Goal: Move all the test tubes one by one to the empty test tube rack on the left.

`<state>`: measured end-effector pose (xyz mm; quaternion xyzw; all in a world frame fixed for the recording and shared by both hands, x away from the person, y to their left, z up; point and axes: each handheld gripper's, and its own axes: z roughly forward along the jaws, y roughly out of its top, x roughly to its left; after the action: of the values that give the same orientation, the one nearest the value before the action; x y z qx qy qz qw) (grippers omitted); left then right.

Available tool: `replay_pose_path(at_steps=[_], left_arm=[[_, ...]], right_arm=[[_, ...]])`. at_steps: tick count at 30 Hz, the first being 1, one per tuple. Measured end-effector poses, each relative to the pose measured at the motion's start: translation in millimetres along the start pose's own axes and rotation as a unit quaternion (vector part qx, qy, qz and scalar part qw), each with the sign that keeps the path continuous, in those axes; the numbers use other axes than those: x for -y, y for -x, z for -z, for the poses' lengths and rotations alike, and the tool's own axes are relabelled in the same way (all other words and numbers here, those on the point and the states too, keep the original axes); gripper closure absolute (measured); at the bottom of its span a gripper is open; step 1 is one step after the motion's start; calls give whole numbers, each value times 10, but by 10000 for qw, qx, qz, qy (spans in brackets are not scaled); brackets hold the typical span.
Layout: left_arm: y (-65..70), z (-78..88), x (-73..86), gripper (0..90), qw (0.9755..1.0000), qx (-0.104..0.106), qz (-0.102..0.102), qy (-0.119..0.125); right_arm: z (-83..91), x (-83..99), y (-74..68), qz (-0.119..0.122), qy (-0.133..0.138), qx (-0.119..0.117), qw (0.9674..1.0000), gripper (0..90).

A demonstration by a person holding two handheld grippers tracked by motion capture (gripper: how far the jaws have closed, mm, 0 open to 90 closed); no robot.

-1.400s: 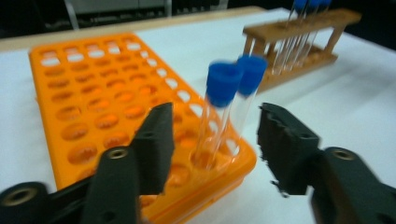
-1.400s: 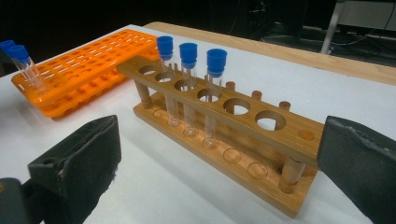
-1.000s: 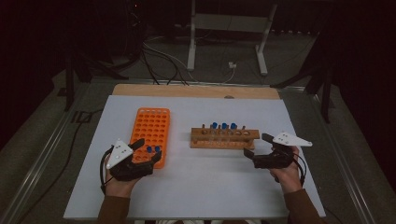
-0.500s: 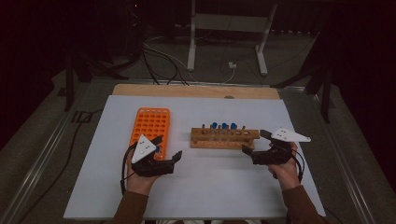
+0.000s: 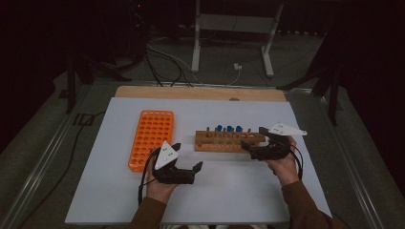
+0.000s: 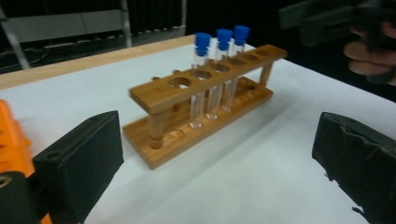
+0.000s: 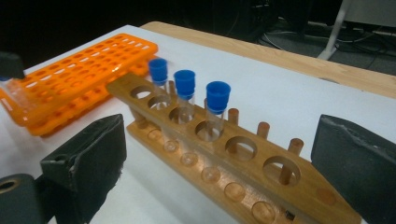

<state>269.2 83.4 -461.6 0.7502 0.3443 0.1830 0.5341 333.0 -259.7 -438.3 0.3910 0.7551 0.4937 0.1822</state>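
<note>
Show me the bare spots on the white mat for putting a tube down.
Free: the near strip of the white mat between the two hands, and the far strip behind the orange rack and wooden rack. Crowded: the wooden rack's right end, at the right gripper.

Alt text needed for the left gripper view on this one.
A wooden test tube rack stands on a white table, three blue-capped tubes upright in its middle holes. The left gripper frames it with open, empty jaws; an orange rack edges in at left.
</note>
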Motion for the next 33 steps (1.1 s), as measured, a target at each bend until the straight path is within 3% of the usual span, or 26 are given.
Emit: replay_pose_path(at_steps=[4, 11, 16, 22, 26, 33], left_arm=[[45, -48, 24, 65, 9999, 113, -42, -41], [109, -124, 86, 8, 9997, 152, -7, -193], [143, -150, 113, 9, 9996, 132, -79, -256], [166, -157, 122, 9, 9995, 52, -181, -269], [164, -163, 135, 9, 9994, 54, -160, -297], [159, -172, 152, 9, 9994, 88, -115, -319]], right_arm=[[-111, -16, 30, -30, -77, 12, 10000, 68], [-305, -61, 43, 85, -188, 87, 9998, 194], [-437, -32, 52, 175, -317, 135, 9993, 457], [-507, -3, -8, 478, -307, 298, 9979, 667], [-527, 2, -60, 651, -306, 302, 9970, 733], [-538, 19, -108, 631, -319, 219, 9973, 759]])
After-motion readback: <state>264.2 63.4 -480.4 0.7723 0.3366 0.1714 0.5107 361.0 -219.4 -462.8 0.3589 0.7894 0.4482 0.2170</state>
